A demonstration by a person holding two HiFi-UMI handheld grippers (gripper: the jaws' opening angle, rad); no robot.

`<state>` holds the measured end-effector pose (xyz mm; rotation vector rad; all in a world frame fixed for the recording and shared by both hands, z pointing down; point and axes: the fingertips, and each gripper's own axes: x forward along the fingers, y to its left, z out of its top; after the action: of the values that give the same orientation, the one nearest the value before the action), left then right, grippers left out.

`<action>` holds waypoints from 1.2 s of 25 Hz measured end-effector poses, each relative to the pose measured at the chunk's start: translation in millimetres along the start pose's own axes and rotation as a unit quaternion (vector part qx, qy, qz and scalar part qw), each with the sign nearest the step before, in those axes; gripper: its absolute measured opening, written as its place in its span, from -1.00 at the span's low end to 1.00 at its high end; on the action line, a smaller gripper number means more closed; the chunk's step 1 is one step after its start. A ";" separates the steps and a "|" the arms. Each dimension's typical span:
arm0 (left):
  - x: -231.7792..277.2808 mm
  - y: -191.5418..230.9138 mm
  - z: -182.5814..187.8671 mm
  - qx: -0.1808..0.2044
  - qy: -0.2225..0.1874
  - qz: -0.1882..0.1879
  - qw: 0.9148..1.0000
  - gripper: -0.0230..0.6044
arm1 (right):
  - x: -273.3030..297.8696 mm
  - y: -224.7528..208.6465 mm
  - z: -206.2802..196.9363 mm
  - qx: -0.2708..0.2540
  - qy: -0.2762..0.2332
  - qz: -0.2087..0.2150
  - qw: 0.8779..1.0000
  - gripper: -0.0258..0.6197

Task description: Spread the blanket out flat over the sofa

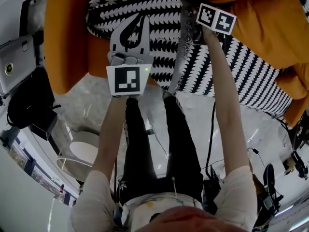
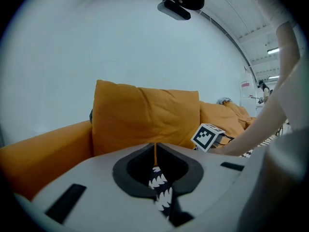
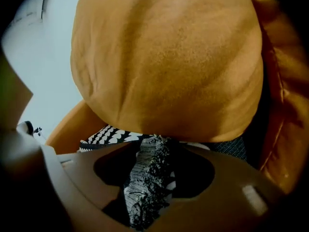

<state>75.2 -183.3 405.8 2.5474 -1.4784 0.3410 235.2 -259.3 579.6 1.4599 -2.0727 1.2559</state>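
Observation:
A black-and-white patterned blanket [image 1: 159, 28] lies bunched on the seat of an orange sofa [image 1: 67, 42]. My left gripper [image 1: 136, 21] is over the blanket's near left part. In the left gripper view this gripper [image 2: 157, 170] is shut on a thin fold of the blanket [image 2: 162, 190]. My right gripper [image 1: 193, 33] is further right, by the back cushions, where a grey fringed blanket edge [image 1: 181, 52] hangs down. In the right gripper view its jaws [image 3: 152, 163] stand apart, with the fringed edge [image 3: 145, 182] lying loosely between them below a big orange cushion [image 3: 169, 57].
Orange back cushions [image 2: 145, 115] line the sofa's rear. On the marble floor stand a round white stool [image 1: 84, 153] and a black bag [image 1: 29, 100] at the left. Cables [image 1: 210, 144] trail at the right, and the person's legs [image 1: 145, 144] are against the sofa's front.

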 end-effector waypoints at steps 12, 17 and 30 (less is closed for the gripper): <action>-1.7 1.3 -3.1 -0.007 0.010 0.004 1.000 -0.85 | -5.1 -12.3 -0.8 -0.062 0.021 -0.062 0.996 -0.85; -9.4 4.5 -0.1 -0.003 0.006 0.006 1.000 -0.85 | -27.5 3.2 15.0 -0.033 -0.032 -0.016 0.999 -0.86; -78.3 -14.8 50.4 -0.002 -0.032 0.052 0.998 -0.85 | -152.5 114.8 24.0 -0.237 -0.117 0.013 0.964 -0.86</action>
<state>56.0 -124.4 334.8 2.5060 -1.6372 0.2745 206.0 -175.6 408.8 1.4026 -2.3364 0.5474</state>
